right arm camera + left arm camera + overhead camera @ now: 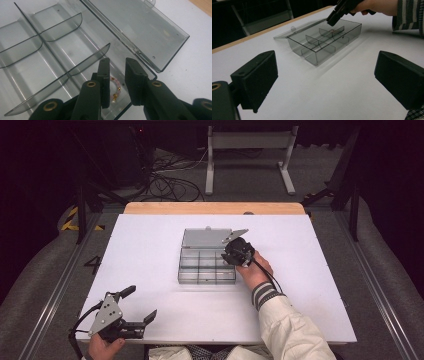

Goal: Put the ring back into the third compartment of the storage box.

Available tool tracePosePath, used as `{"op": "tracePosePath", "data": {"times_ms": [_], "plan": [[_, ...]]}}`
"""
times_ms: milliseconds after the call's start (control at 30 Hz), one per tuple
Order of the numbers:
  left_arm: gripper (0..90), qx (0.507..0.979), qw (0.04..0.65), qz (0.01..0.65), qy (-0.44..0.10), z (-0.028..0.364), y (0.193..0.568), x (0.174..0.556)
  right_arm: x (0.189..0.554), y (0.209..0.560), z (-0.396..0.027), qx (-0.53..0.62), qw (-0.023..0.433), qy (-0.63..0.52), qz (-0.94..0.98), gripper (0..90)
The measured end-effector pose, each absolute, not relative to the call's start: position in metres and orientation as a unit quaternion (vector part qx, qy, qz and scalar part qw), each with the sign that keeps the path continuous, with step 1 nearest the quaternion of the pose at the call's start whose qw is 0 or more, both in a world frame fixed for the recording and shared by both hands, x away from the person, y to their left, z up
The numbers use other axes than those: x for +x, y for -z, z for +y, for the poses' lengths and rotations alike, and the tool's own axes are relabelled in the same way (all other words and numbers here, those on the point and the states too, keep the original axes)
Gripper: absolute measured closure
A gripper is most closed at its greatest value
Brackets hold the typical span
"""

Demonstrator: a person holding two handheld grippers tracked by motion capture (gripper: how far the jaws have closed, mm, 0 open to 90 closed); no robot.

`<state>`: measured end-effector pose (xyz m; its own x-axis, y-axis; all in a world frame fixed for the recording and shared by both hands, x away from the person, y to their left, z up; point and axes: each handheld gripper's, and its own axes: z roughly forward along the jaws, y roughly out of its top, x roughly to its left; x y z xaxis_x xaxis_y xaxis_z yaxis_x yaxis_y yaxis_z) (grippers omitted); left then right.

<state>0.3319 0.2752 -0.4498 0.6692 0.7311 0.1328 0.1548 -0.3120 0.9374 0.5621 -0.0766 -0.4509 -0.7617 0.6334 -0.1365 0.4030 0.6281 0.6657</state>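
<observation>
A clear grey compartment box (pixel 207 281) stands mid-table with its lid (pixel 205 237) laid flat behind it. My right gripper (pixel 235 254) points down into the box's far right compartment. In the right gripper view its jaws (pixel 117 61) stand a little apart, and a pink bead bracelet (pixel 116 87) lies on the compartment floor (pixel 75 53) between them, partly hidden by one jaw; the pads do not press on it. My left gripper (pixel 141 302) rests near the table's front left edge, wide open and empty. It faces the box (pixel 324 40) from a distance (pixel 328 72).
The box's other compartments, split by curved dividers (pixel 62 26), hold nothing I can see. White table surface (pixel 150 250) surrounds the box. A wooden strip (pixel 215 208) runs along the far edge. Beyond it are a metal stand (pixel 247 155) and floor cables (pixel 170 185).
</observation>
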Motion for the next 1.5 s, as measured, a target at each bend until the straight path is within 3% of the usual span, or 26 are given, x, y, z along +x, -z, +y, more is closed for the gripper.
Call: {"op": "tracePosePath", "data": {"times_ms": [200,967,1500], "plan": [[5.3,0.759,0.508,0.291,-0.284,0.275,0.45,0.332,0.561,0.447,-0.08,0.296,0.181,-0.325,0.88,68.1],[5.3,0.76,0.506,0.29,-0.285,0.274,0.45,0.333,0.536,0.416,-0.092,0.287,0.166,-0.387,0.86,23.8],[5.3,0.76,0.507,0.291,-0.284,0.274,0.45,0.333,0.517,0.401,-0.095,0.269,0.168,-0.416,0.852,9.6]]}}
